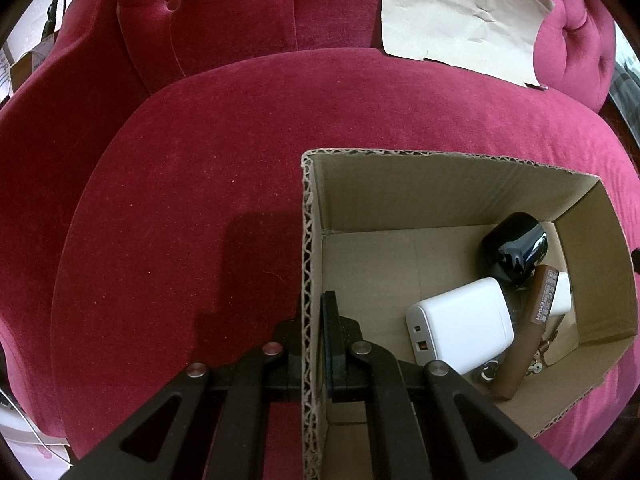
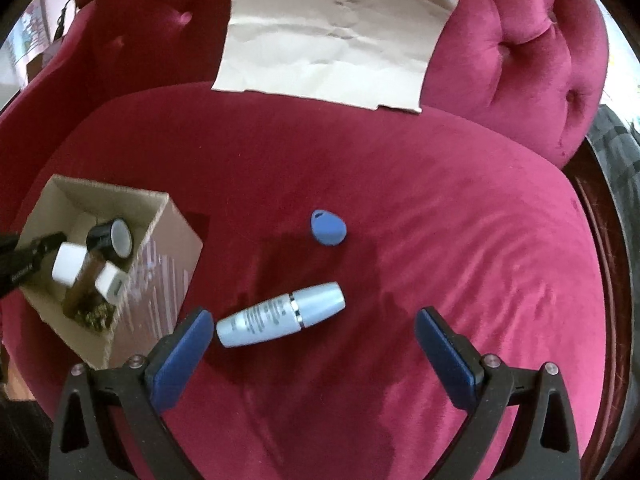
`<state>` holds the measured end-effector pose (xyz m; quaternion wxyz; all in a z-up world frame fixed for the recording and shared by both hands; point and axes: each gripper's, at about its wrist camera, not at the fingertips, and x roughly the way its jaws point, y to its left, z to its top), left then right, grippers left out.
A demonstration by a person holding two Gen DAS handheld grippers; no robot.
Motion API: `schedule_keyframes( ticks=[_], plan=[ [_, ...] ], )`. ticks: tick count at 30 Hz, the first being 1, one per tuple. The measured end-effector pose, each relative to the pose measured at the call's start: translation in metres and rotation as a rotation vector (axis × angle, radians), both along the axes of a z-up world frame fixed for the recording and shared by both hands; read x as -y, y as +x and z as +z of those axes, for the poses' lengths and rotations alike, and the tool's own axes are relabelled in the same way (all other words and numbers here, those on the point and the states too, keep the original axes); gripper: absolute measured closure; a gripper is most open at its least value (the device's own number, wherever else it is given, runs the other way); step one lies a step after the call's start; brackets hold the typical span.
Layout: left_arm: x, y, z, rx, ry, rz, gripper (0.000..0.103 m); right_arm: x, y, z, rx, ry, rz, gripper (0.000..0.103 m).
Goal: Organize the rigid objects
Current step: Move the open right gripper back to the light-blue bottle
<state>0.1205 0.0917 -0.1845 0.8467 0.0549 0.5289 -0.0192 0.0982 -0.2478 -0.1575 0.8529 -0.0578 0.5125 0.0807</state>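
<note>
An open cardboard box (image 1: 452, 156) stands on the red velvet sofa seat. It holds a white charger (image 1: 460, 324), a black round device (image 1: 514, 248), a brown tube (image 1: 528, 328) and a small white plug (image 1: 560, 292). My left gripper (image 1: 314, 316) is shut on the box's left wall, one finger outside and one inside. In the right wrist view a light-blue bottle (image 2: 280, 314) lies on its side on the seat. A blue teardrop tag (image 2: 328, 228) lies just beyond it. My right gripper (image 2: 313, 316) hangs open above the bottle and does not touch it.
A creased brown paper sheet (image 2: 332, 40) leans on the tufted backrest (image 2: 520, 48). The box (image 2: 172, 248) sits left of the bottle, with the left gripper's arm (image 2: 28, 256) at its far side. A dark wooden edge (image 2: 600, 240) borders the seat on the right.
</note>
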Motion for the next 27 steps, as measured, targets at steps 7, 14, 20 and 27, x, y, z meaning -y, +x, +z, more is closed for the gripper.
schedule_keyframes(
  ticks=[7, 14, 20, 27],
  plan=[
    [0.000, 0.000, 0.000, 0.000, 0.000, 0.000, 0.099, 0.003, -0.002, -0.008, -0.023, 0.040, 0.065, 0.000],
    [-0.001, 0.000, 0.000, -0.001, 0.001, -0.001, 0.099, 0.001, 0.002, -0.019, -0.043, 0.052, 0.126, 0.000],
    [0.000, -0.001, 0.001, -0.003, 0.003, -0.005, 0.099, -0.004, 0.007, -0.030, -0.061, 0.031, 0.179, 0.000],
    [0.002, 0.000, 0.002, -0.003, 0.011, -0.008, 0.099, -0.009, 0.013, -0.043, -0.081, 0.025, 0.215, 0.000]
  ],
)
